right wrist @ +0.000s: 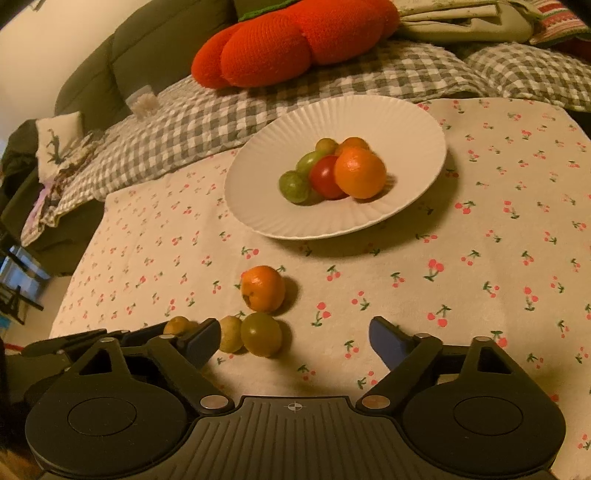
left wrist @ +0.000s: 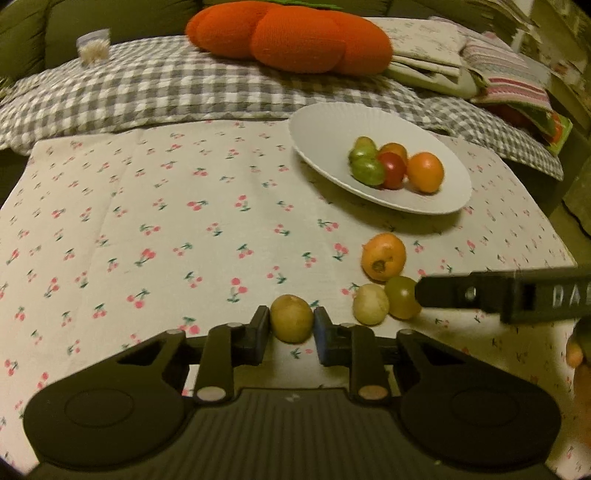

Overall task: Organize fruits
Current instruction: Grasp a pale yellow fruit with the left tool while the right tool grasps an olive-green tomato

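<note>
My left gripper [left wrist: 291, 325] sits at the bottom middle of the left wrist view, and its jaws are clamped on a small yellow-green fruit [left wrist: 291, 323] that rests on the cherry-print cloth [left wrist: 166, 221] covering the table. Both pads press against the fruit's sides.

Just right of it in that view lie three loose fruits close together: a pale yellow fruit [left wrist: 370, 304] touching a green fruit [left wrist: 402, 297], and above them a loose orange fruit [left wrist: 383, 256] with its stem scar facing the camera. One finger of my right gripper [right wrist: 291, 339] reaches in from the right edge of the left view, its tip right at the green fruit; I cannot tell whether it touches.

In the right wrist view my right jaws stand wide apart with nothing pressed between them. The pale fruit and the green one lie just inside the left pad, toward the lower left of centre, and the loose orange fruit sits just above them.

The white plate [left wrist: 321, 122] stands in the upper right of the left view and upper middle of the right view. It holds a cluster of fruit: a large orange one [right wrist: 360, 172], a red one [right wrist: 325, 176], several green ones and another orange behind.

Beyond the table lie a grey checked blanket [left wrist: 147, 88] and an orange pumpkin-shaped cushion [left wrist: 291, 35].
</note>
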Tool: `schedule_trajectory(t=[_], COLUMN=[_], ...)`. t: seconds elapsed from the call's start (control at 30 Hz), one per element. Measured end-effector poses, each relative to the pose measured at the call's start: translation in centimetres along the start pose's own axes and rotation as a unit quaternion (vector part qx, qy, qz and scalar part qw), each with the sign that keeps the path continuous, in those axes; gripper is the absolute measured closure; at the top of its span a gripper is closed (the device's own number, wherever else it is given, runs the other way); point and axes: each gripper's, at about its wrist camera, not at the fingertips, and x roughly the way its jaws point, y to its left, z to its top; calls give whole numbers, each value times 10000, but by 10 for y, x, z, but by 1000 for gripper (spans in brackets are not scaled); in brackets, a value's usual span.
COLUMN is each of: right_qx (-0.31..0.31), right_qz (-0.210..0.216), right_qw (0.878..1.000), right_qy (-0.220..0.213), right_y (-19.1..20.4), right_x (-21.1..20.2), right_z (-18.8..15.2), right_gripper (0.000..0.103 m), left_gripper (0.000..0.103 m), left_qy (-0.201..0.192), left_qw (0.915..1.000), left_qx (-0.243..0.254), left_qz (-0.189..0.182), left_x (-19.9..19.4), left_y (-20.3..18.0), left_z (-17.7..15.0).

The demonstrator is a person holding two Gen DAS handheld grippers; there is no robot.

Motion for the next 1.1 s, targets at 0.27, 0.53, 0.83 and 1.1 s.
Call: schedule_trajectory(t=[0.27,0.53,0.83,1.1], right_qx=[-1373,-2321,-2248,-2167], right_qz=[-25,-409,-386,-455], right_qw=[9904,9718,9736,9750], right_qy=[148,59,-26,-191], right_y=[32,44,41,42], right_x=[12,26,31,34], right_z=[-13,-22,-18,-17], right_gripper=[35,51,54,61], left_gripper=[79,79,79,79], left_qy=[134,17,-111,-308], left_qw=[9983,9968,9956,9943], left_qx=[-558,-789,-907,-996], left_qz=[25,-84,-220,-236], left_x=[-8,-23,-40,-55], left_y=[18,25,29,34], left_z=[1,6,11,16])
